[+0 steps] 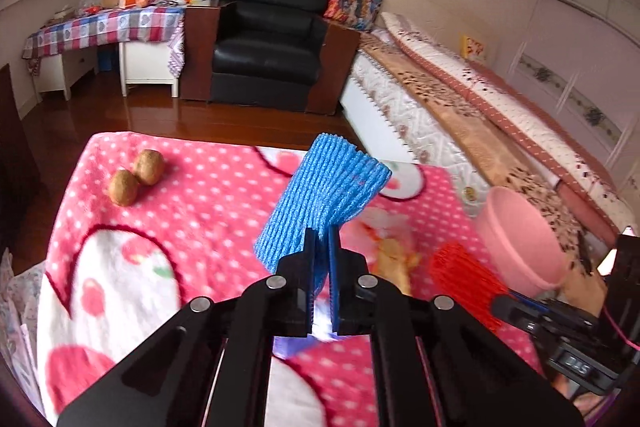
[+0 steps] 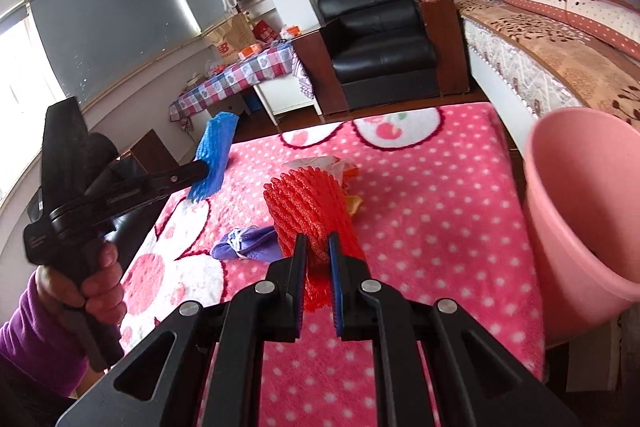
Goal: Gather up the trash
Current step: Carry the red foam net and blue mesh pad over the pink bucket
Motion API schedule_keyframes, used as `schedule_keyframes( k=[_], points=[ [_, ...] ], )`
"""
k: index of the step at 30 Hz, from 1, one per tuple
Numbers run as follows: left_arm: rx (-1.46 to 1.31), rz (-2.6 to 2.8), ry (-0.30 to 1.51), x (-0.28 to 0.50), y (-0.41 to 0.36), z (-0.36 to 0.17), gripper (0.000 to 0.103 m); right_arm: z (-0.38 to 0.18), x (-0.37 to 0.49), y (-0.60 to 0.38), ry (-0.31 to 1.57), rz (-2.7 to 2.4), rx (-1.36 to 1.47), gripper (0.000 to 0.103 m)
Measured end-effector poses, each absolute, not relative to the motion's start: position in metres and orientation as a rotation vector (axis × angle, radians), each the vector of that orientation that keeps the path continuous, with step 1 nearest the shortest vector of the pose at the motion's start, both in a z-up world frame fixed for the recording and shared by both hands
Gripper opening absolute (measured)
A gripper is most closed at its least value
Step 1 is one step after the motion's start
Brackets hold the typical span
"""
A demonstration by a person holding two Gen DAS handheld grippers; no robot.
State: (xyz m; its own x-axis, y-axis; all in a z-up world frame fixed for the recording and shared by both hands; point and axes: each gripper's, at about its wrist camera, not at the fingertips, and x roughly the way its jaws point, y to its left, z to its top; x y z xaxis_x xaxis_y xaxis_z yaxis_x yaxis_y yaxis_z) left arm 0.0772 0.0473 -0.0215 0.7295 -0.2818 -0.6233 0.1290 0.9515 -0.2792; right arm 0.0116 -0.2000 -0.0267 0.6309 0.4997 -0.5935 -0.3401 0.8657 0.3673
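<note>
The left gripper [image 1: 322, 247] clamps a blue foam net [image 1: 324, 195] while the right gripper [image 2: 318, 251] pinches a red foam net [image 2: 308, 203] above the pink polka-dot blanket [image 2: 420, 207], beside a pink bin [image 2: 580, 211].

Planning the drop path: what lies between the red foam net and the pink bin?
Only bare polka-dot blanket between the red foam net and the pink bin, in the right wrist view.

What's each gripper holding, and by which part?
Left gripper pinches the blue foam net at its lower edge. Right gripper pinches the red foam net at its near end.
</note>
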Motion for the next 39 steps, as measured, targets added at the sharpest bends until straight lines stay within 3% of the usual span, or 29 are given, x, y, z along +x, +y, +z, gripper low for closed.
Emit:
schedule_keyframes(
  k=[24,39],
  points=[
    [-0.172,-0.625,0.724,0.067,-0.142,0.002,0.005,-0.003,-0.030,-0.378,0.544,0.069,0.417,0.010],
    [-0.146,-0.696,0.820,0.112,-0.222,-0.018,0.005,-0.018,0.014,-0.425,0.577,-0.003,0.414,0.011]
  ],
)
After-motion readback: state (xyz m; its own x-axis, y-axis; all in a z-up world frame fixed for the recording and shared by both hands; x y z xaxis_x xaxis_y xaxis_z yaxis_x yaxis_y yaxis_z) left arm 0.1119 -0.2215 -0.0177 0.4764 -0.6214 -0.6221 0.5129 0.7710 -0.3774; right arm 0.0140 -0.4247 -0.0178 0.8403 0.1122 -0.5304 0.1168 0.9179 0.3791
